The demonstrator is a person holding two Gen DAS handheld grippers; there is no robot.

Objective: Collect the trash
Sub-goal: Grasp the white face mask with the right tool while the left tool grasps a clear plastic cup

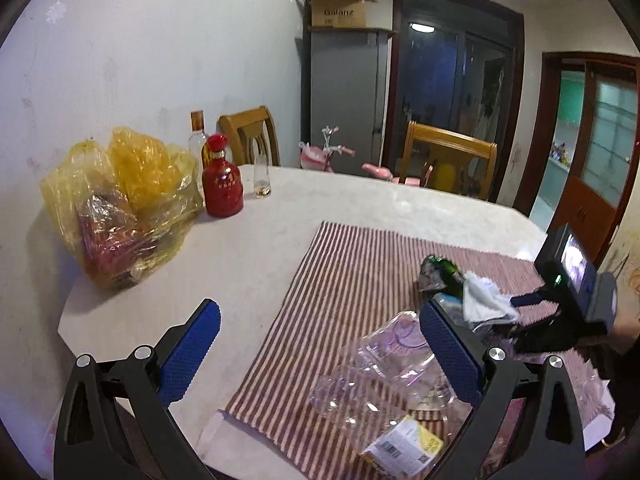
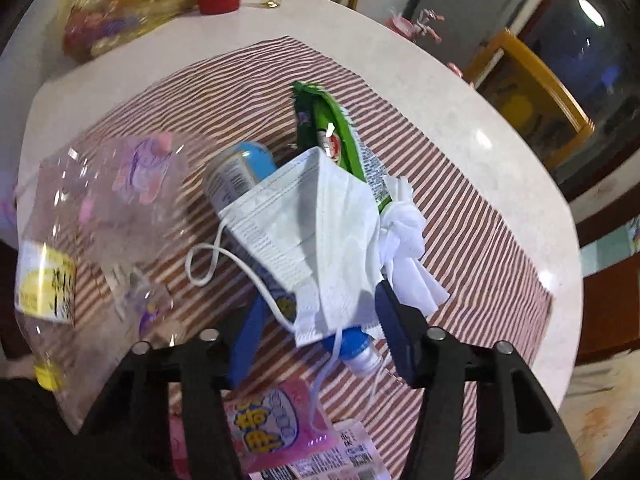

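Gripping nothing, my left gripper (image 1: 320, 344) hovers wide open at lower centre of its view, above the clear plastic bag (image 1: 384, 372) on the striped mat (image 1: 344, 264). Farther right, my right gripper (image 2: 316, 320) appears partly closed around the white face mask (image 2: 316, 240) and blue-capped bottle (image 2: 244, 172). I judge collection midway; next, carry them to the bag's mouth.

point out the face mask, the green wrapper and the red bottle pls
face mask (image 2: 316, 236), right wrist view, on its pleated white front.
green wrapper (image 2: 320, 120), right wrist view, on the upper part above the mask.
red bottle (image 1: 222, 190), left wrist view, on its round red body.
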